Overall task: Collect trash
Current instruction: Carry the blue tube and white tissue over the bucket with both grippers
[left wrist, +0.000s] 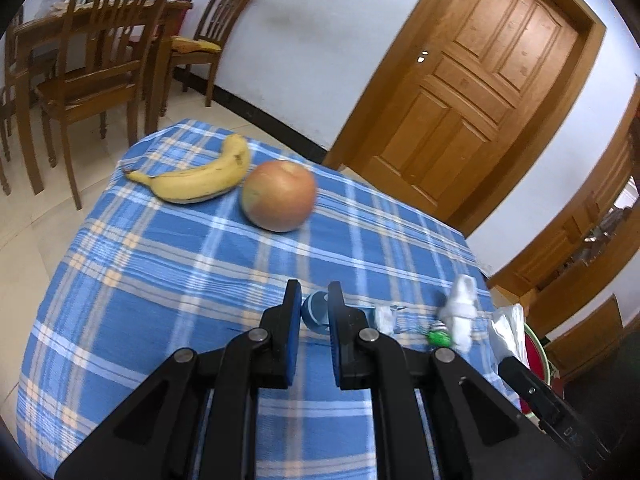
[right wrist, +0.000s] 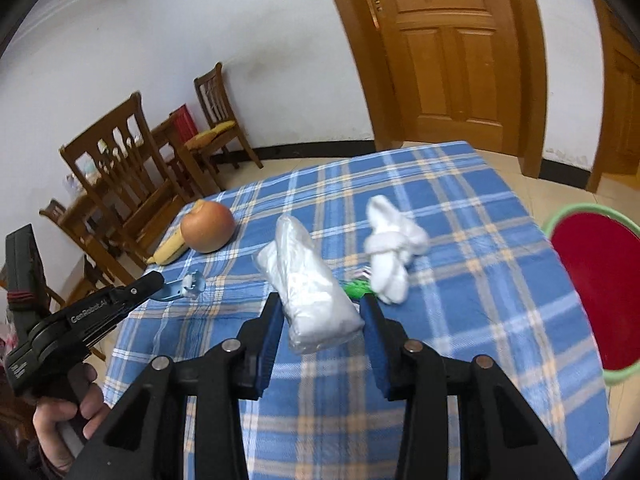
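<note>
Two pieces of trash are in your claws: your right gripper (right wrist: 320,320), bottom centre, has its jaws apart around a clear plastic bag (right wrist: 308,288). Your left gripper (left wrist: 314,312) looks clamped on a blue wrapper (left wrist: 315,312); next, carry both to the red bin (right wrist: 596,288) at right.

Both cameras sit low and close over the checked tablecloth (left wrist: 160,280), each looking forward between its own fingers toward the wooden door (left wrist: 480,80). Both views share the apple (left wrist: 279,196), banana (left wrist: 200,180) and white wad (right wrist: 390,248).
</note>
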Demonstrator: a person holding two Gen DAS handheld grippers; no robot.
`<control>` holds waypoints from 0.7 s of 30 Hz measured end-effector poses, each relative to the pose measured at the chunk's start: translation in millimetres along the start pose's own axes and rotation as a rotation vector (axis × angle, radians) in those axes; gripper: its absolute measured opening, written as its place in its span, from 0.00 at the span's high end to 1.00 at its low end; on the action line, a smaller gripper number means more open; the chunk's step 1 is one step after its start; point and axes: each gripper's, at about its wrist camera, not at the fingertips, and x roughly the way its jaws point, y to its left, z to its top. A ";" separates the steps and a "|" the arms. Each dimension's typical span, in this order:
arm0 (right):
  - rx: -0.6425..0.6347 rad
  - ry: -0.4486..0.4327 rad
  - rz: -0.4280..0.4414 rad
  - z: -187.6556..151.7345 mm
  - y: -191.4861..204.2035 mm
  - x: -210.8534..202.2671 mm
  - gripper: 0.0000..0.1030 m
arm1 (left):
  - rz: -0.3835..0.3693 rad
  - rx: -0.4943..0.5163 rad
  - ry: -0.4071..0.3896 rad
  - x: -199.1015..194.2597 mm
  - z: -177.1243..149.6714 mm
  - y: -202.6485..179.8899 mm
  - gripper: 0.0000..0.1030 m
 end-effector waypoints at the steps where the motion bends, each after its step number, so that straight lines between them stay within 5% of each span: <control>1: 0.009 -0.008 -0.002 -1.9 -4.2 -6.4 0.59 | -0.008 0.007 0.002 -0.9 -1.1 -5.1 0.88; 21: 0.160 -0.114 -0.071 -24.3 -78.5 -86.1 0.59 | -0.120 0.152 0.070 5.5 -29.3 -105.0 0.88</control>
